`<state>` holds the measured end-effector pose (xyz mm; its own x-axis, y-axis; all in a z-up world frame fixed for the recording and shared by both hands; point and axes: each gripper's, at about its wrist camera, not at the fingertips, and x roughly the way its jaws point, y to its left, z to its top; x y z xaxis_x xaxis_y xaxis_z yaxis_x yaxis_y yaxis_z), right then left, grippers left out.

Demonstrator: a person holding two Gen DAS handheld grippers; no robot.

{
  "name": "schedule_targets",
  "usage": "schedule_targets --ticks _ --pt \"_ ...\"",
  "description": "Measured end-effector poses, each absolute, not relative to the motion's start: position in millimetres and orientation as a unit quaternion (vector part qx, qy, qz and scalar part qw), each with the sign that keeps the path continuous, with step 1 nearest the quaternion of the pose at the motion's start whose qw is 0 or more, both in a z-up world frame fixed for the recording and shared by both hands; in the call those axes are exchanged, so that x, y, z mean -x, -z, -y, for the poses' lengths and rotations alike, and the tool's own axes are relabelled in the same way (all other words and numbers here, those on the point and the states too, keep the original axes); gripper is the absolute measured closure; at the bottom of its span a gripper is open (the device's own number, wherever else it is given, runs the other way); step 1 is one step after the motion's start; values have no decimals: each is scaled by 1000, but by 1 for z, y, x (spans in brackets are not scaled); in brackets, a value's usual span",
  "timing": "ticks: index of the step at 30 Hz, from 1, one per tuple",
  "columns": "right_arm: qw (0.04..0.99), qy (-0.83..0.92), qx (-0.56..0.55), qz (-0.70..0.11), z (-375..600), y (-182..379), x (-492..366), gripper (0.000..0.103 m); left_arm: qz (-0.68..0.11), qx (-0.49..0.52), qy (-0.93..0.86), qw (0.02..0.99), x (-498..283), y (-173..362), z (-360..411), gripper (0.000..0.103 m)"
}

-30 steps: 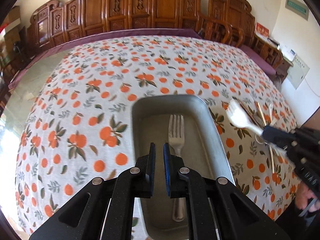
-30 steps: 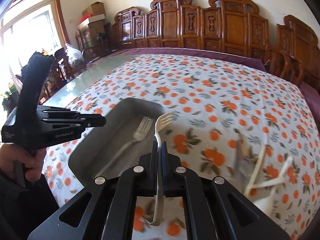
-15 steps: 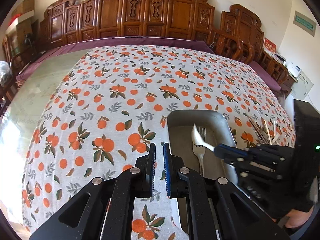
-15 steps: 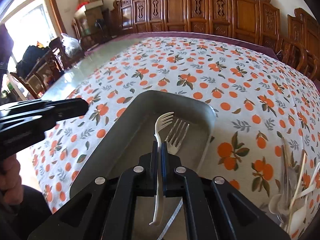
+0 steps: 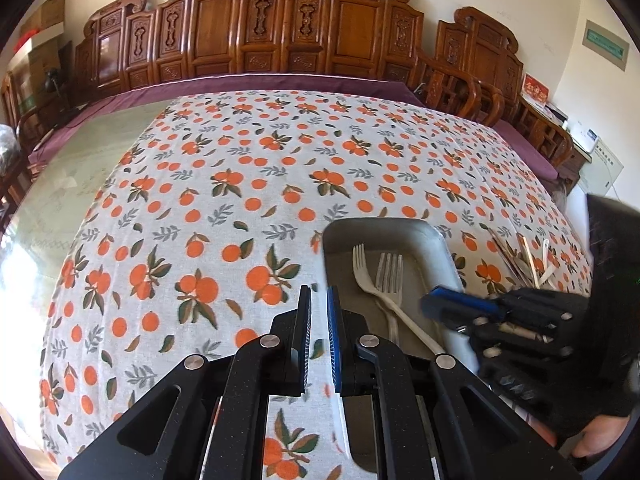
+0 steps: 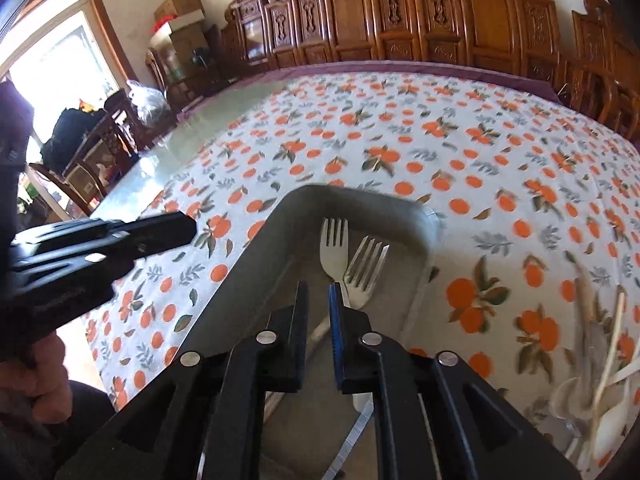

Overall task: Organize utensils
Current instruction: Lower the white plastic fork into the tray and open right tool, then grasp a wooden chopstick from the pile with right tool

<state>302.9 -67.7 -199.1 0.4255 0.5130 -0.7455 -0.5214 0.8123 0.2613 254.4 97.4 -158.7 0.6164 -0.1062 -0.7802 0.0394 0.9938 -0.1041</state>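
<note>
Your right gripper point(image 6: 319, 292) hangs over the near end of the grey tray point(image 6: 256, 248), a shallow rectangular pan with rounded corners and a dull matte wall; its jaws have just been opening and now stand slightly apart, with nothing pinched between the blue-edged pads. The white plastic fork point(image 6: 334, 248) lies flat in the tray, smooth and pale, tines pointing away from you; beside it rests the metal fork point(image 6: 366, 270), shinier and thinner in the tines, its head touching the plastic one's neck, the two handles crossing lower down. Your left gripper point(image 5: 317, 322) sits over the tablecloth point(image 5: 240, 200) just left of the tray, its ridged pads drawn close with only a thin slit and nothing in it. The cloth is a soft white fabric printed with oranges and grey-green leaves; it covers a glossy table edged in purple. To the right of the tray lies a loose heap of utensils point(image 6: 600, 360): pale spoons and slim sticks, blurred.
</note>
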Motion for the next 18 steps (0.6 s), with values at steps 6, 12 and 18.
schedule_targets --ticks 6,12,18 --pt "864 -292 13 -410 127 174 -294 91 -429 29 60 901 -254 157 -73 73" --pt "885 -231 34 -402 201 169 -297 91 -422 27 84 902 -253 156 -48 55" --pt "895 -175 46 -408 257 183 -305 91 -422 17 97 901 -251 160 -23 41"
